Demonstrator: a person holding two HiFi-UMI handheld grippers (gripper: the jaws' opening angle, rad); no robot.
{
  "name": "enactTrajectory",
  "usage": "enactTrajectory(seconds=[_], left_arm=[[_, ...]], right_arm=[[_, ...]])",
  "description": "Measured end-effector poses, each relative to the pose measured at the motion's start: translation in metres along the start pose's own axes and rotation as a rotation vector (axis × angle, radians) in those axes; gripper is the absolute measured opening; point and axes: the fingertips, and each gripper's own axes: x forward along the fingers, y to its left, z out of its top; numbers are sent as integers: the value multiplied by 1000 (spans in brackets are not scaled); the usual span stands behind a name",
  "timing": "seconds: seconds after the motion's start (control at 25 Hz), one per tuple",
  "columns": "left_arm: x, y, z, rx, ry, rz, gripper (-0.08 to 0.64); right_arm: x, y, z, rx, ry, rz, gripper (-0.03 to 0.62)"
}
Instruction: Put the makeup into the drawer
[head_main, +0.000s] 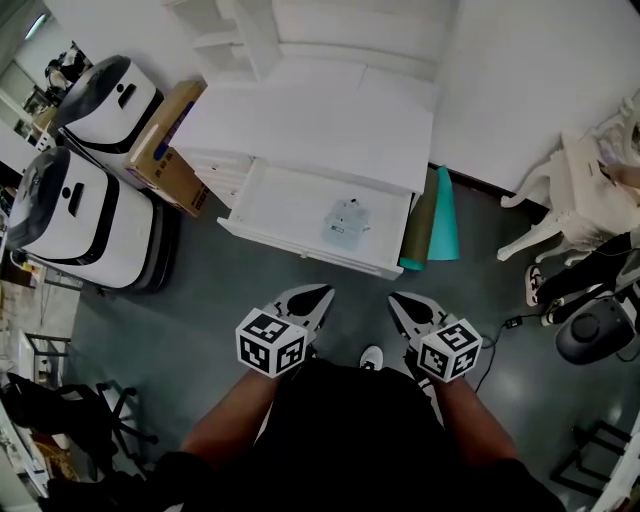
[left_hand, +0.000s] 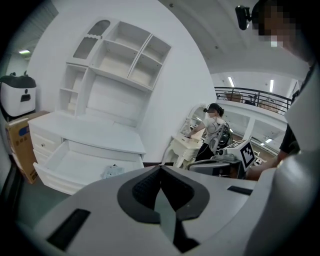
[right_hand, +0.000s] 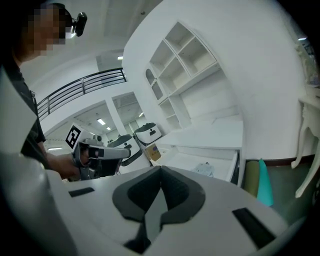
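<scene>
The makeup, a small pale blue-grey packet, lies inside the open white drawer of the white dresser. It also shows in the left gripper view as the makeup and in the right gripper view as the makeup. My left gripper and right gripper hang side by side over the grey floor, well short of the drawer. Both are shut with nothing between their jaws. The left gripper and right gripper each show their dark pads pressed together.
Two white wheeled machines and a cardboard box stand left of the dresser. Rolled green and teal mats lean at its right. A white ornate table and a person are further right. A cable lies on the floor.
</scene>
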Motion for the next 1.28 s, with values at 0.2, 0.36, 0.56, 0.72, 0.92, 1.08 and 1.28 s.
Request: enactTrajectory(seconds=[0.2,0.36,0.56,0.72,0.92,1.08,1.28], left_arm=[[-19,10,8,38,14,-42,9],[-30,24,5,45,21,-57,9],[-39,34,-4,30,30,-69,9],[-43,42,-9,13,37,-61,9],[-45,44,-13,8,44,-66,9],[-46,43,-15,16,46,-71,9],[-45,40,-16,24,47,-78,9]], right_arm=[[18,20,4,32,-12,-51,28],[31,28,0,61,-6,-110,28],[28,31,-9,104,0,-164,28],[26,32,-14,121,-4,-192,28],[26,44,-11,100,-34,-172,28],[28,52,-8,99,-51,-154,28],[27,52,-11,101,-38,-160,28]])
